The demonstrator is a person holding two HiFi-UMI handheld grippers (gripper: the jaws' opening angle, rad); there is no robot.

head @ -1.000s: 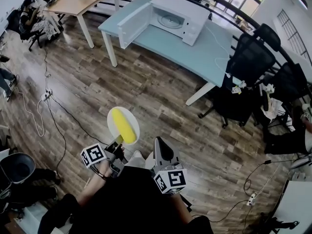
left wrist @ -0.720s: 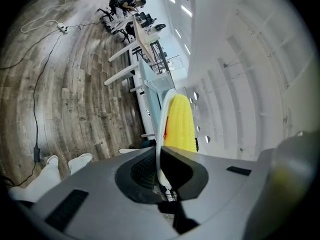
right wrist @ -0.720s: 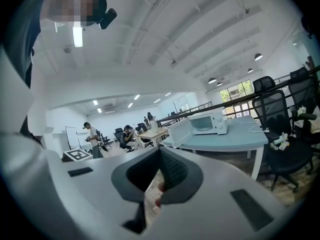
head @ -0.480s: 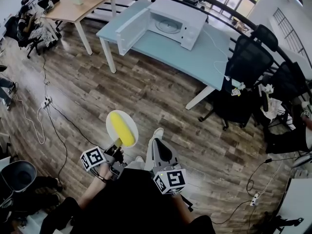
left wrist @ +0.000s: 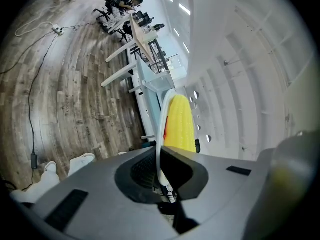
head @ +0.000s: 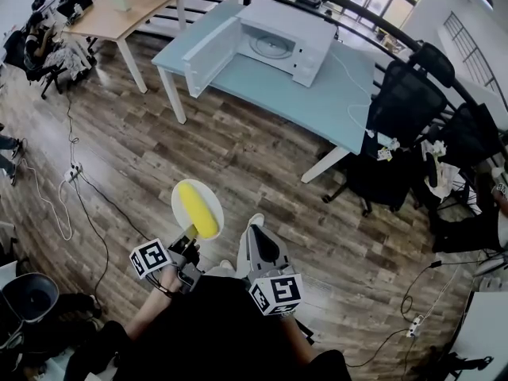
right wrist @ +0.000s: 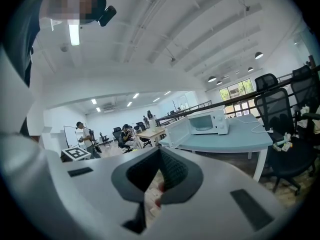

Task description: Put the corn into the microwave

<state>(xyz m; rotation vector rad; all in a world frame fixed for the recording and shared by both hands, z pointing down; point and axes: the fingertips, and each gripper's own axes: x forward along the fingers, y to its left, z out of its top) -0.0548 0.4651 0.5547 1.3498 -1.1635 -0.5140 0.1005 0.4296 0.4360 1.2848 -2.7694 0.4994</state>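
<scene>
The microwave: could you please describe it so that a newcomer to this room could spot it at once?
Near the top of the head view, a long pale blue table stands on the wood floor. The microwave is the white box on it. Its door hangs wide open, and the wooden table nearby bears no such appliance.

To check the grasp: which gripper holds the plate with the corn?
The left gripper: its jaws are shut on the rim of the white plate that bears the corn. The right gripper holds nothing, its jaws together.
</scene>
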